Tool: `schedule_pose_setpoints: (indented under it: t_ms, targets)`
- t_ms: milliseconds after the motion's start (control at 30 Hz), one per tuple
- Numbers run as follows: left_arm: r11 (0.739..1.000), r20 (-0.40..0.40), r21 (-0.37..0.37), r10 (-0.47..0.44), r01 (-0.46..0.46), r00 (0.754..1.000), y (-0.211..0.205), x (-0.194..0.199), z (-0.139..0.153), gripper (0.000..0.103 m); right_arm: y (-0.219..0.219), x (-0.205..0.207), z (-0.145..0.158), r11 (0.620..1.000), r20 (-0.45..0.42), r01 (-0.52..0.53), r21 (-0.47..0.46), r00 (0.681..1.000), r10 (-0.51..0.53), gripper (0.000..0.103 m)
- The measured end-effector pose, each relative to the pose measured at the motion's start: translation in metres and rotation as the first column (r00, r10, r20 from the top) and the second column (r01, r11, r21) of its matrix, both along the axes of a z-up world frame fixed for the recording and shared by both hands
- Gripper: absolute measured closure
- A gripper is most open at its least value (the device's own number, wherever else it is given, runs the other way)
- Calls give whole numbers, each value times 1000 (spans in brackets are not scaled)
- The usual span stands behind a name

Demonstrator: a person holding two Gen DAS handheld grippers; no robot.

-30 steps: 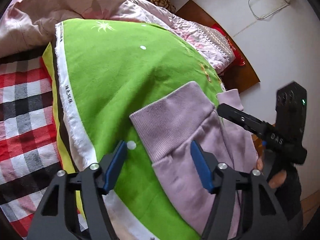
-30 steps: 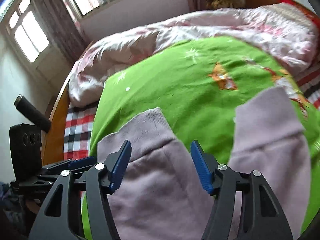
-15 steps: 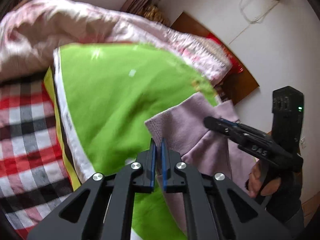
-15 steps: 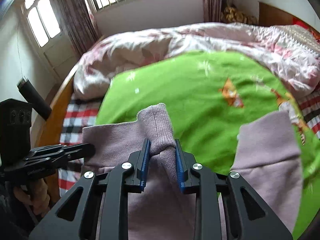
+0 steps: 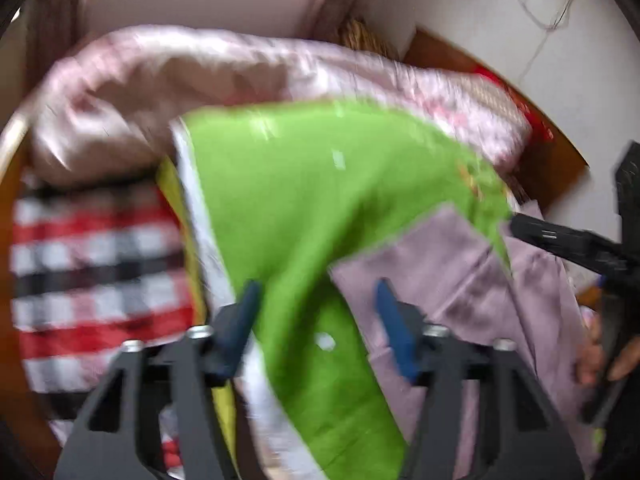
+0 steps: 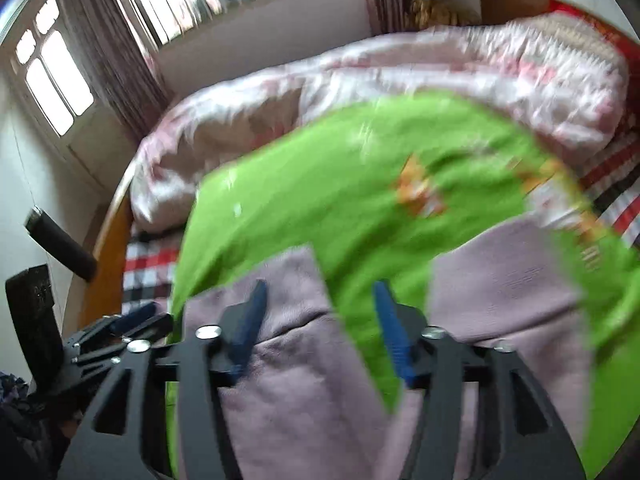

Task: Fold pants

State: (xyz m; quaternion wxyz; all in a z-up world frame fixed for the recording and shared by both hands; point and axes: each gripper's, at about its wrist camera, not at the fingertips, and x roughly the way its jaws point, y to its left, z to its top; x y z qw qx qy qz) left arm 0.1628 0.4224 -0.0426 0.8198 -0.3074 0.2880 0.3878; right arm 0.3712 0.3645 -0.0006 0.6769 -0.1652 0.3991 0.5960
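Observation:
Mauve pants [image 6: 304, 392] lie on a green blanket [image 6: 360, 184], with two ribbed leg ends pointing up the bed, the second leg [image 6: 500, 292] at the right. My right gripper [image 6: 320, 324] hovers above the left leg end; its jaws are opening and grip nothing, with the cuff's edge by the left pad [image 6: 248, 320]. In the blurred left wrist view, my left gripper [image 5: 318, 320] is also opening over bare green blanket [image 5: 304, 208], the pants [image 5: 440, 272] just beside its right pad [image 5: 394, 328]. Nothing is held.
A pink floral quilt [image 6: 360, 80] is bunched at the far side of the bed. A red, white and black checked sheet [image 5: 88, 272] lies left of the blanket. The wooden bed frame [image 6: 106, 264] runs along the left. A hand [image 5: 600, 360] holds the right gripper's handle.
Both grippers stood open a second ago, then shut, the right one pinching the left leg's cuff. Now both are open again, the cuff lies flat, and both views have lifted and blurred.

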Motion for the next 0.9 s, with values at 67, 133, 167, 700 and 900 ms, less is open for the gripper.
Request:
schedule_pose_setpoints:
  t_ms: [67, 133, 167, 700, 900]
  targets:
    - [999, 51, 32, -34, 32, 998, -12, -3, 18, 30, -20, 11, 20, 999, 68, 32, 31, 997, -34, 42]
    - [990, 115, 13, -140, 140, 983, -29, 7, 27, 19, -36, 22, 23, 997, 136, 71, 0, 988, -70, 42]
    - [975, 136, -3, -218, 221, 966, -41, 18, 27, 17, -39, 24, 18, 997, 138, 74, -24, 988, -70, 45]
    - [875, 33, -193, -447, 445, 894, -80, 73, -34, 5, -42, -2, -59, 972, 272, 88, -216, 962, -27, 92]
    - [875, 103, -202, -429, 441, 897, -76, 70, -19, 5, -81, 16, -19, 996, 49, 90, 7, 995, -90, 97]
